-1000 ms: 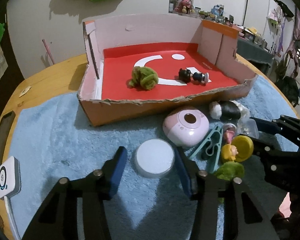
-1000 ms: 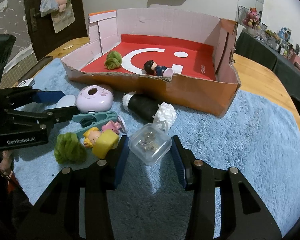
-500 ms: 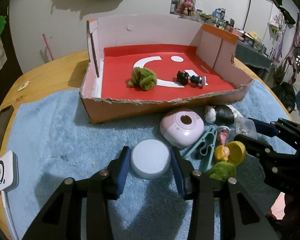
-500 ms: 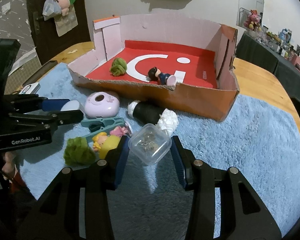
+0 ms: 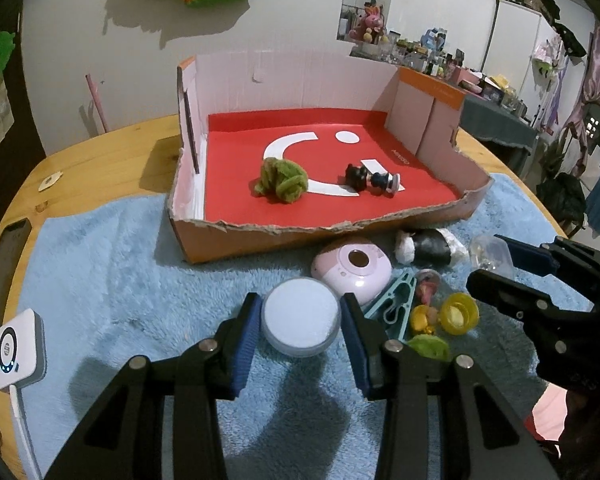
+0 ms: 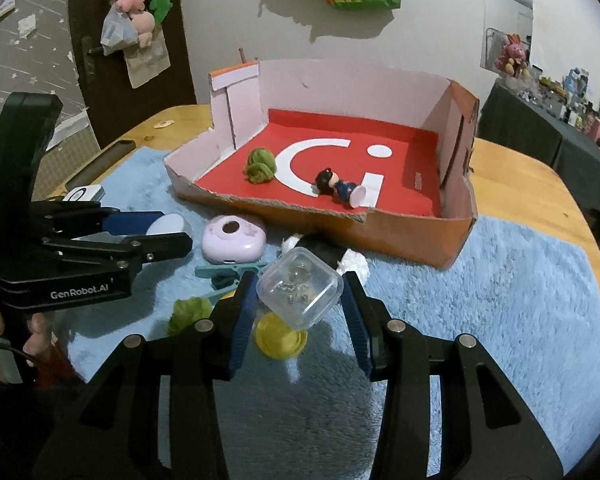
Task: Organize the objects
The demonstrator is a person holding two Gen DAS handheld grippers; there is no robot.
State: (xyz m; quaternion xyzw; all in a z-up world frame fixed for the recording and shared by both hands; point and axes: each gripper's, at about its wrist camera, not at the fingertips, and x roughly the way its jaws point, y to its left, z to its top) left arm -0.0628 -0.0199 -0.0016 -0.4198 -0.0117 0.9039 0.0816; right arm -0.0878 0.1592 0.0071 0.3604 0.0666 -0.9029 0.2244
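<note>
My left gripper is shut on a round white-lidded tin and holds it just above the blue mat. My right gripper is shut on a small clear plastic box and holds it lifted and tilted above the mat. The cardboard box with a red floor stands behind; it also shows in the right wrist view. Inside it lie a green pom-pom and a small dark-haired figure.
On the blue mat lie a pink oval case, a black-and-white roll, a teal clip, a yellow cap, a small doll and a green pom-pom. A white device sits at the left edge.
My left gripper closed on the round tin and raised it slightly. My right gripper lifted the clear box off the mat and tilted it, uncovering the yellow cap below.
</note>
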